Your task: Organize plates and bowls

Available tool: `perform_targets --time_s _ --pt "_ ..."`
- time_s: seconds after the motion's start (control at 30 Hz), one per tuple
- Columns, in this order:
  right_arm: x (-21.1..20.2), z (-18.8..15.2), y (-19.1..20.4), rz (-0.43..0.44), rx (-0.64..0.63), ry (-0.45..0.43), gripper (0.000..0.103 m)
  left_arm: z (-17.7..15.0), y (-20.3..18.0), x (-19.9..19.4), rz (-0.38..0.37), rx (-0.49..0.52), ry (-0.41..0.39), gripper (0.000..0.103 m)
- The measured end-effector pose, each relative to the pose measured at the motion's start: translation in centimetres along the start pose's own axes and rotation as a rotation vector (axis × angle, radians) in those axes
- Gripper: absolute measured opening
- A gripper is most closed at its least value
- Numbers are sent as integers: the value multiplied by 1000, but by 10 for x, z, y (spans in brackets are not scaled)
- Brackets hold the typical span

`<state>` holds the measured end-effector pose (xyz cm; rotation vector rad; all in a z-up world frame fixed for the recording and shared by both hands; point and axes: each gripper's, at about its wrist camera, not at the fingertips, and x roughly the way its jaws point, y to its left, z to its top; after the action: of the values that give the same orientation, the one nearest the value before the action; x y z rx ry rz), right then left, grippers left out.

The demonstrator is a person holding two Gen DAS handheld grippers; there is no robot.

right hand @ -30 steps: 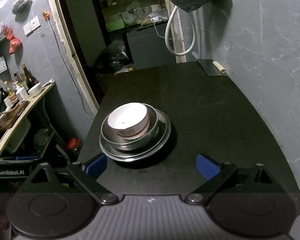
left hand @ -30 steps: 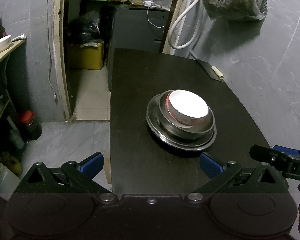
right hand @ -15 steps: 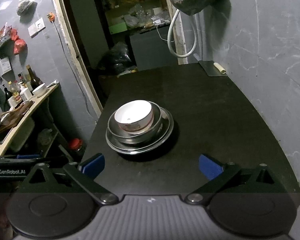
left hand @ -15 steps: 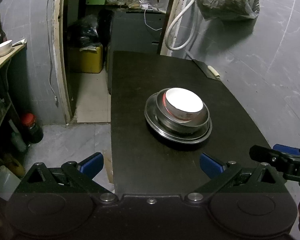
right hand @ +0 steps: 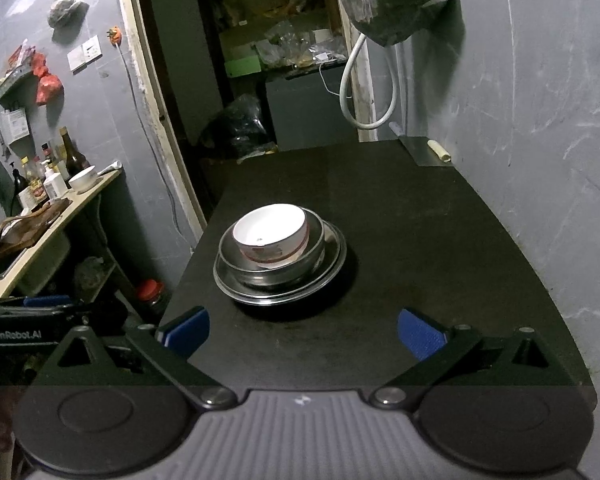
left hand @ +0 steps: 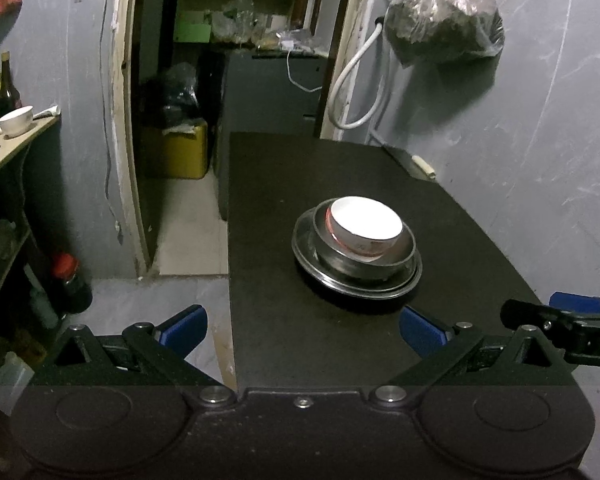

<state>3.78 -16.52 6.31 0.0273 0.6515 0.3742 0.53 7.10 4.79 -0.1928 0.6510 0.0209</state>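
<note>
1. We hold two grippers over the near end of the black table [left hand: 300,184]. The stack sits ahead of both, w/ nothing gripped.
2. Stack, bottom to top: steel plate [left hand: 306,258], steel bowl [left hand: 406,254] nested in it, white bowl [left hand: 366,226] w/ red band nested in that. All upright, concentric as far as we can tell.
3. From the left gripper [left hand: 303,326] the stack lies ahead and a bit toward its right jaw, roughly above that blue pad in the left wrist view. Clear gap of bare table between the jaws and the plate rim.
4. From the right gripper [right hand: 302,332] the stack lies ahead and slightly toward its left jaw; the plate [right hand: 336,258] rim sits apart from the pads, the white bowl [right hand: 272,230] well beyond them.
5. So the stack sits btwn the two grippers, approx equally near to each; we can't pick a nearer one w/ confidence. Things are round, so no long axis; approach angle is free, rim height is what matters.
6. Left jaws: spread wide, empty, touching nothing.
7. Right jaws: likewise spread wide, empty, clear of the table.
8. Our read: nesting looks done. If the stack needs shifting, the spread looks narrower than the plate, so we'd pinch a rim, not straddle it.
9. Risk: steel on steel prob slides; a one-side lift could tip the white bowl.
</note>
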Motion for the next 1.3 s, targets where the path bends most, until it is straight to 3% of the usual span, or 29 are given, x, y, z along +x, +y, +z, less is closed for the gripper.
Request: perform_targets --time_s 0.33,0.63,0.87,1.3 --pt "-11 -9 7 0 -63 -36 103 -13 -1 -4 3 27 -56 102" --pt "-13 -22 -1 20 -47 -50 103 -32 5 -3 -27 62 -78 102" --pt "-19 -33 3 6 -128 -173 103 -45 5 -2 -30 80 -133 102" --pt "-11 -38 6 15 -148 -161 103 -47 6 3 -15 83 -130 102"
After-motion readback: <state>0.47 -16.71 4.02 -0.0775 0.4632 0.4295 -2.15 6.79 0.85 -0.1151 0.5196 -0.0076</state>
